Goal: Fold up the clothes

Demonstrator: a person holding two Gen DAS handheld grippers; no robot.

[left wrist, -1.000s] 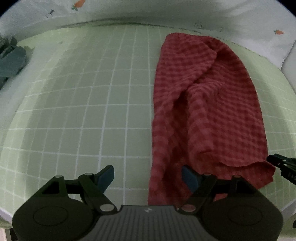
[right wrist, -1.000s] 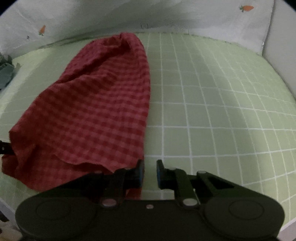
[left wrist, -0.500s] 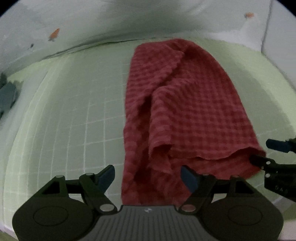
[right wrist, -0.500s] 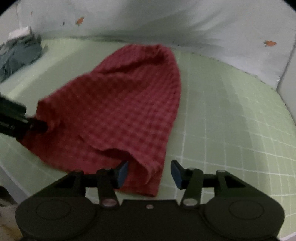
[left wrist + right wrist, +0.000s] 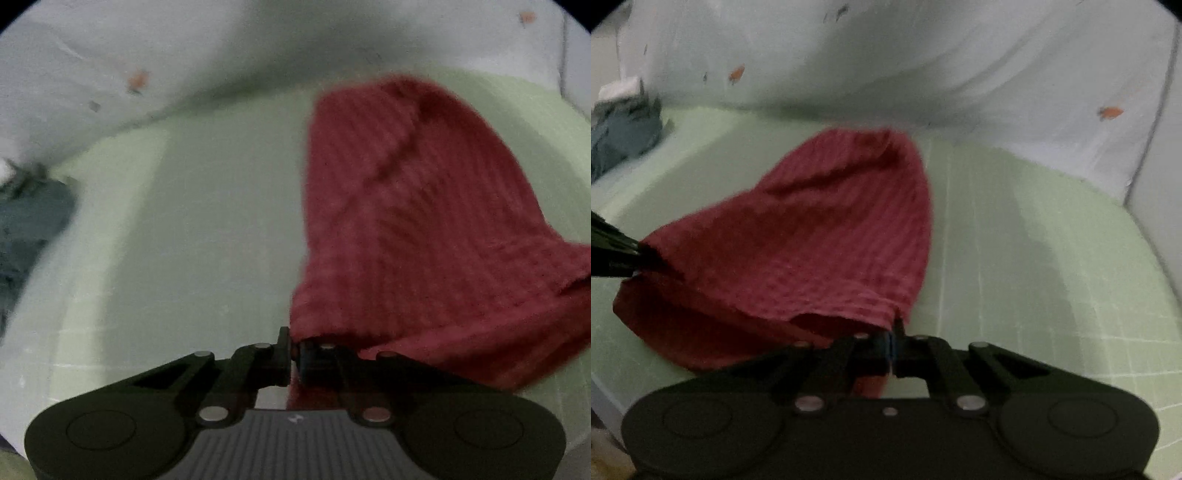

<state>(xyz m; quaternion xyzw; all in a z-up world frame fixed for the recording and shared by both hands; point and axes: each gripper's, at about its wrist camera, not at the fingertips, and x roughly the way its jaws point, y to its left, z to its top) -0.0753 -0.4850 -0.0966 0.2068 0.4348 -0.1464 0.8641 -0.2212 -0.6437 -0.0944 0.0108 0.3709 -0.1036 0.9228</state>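
Red checked cloth (image 5: pixel 820 240) lies lengthwise on the green gridded mat (image 5: pixel 1052 258), far end flat toward the mat's back edge, near end lifted off the surface at both corners. The lifted hem sags between the two grips and opens a pocket underneath, so I judge only the top layer is raised.

Left gripper (image 5: pixel 294 349): jaws together, clamped on the near left corner of the cloth; fabric bunches right at the tips. Right gripper (image 5: pixel 892 341): jaws together on the near right corner, hem pinched just above the tips. In the right wrist view the left gripper's dark fingers enter from the left edge and meet the cloth at its other corner.

Reasoning on the hold: one corner each keeps the hem spread, so I can carry it toward the back edge and lay it over the far end as a half fold. Both views are blurred; grid lines barely show.

Outward: a pile of grey-blue clothes (image 5: pixel 624 129) sits at the mat's far left corner, well apart from the cloth. Pale sheet with small orange prints (image 5: pixel 960 74) hangs behind the back edge
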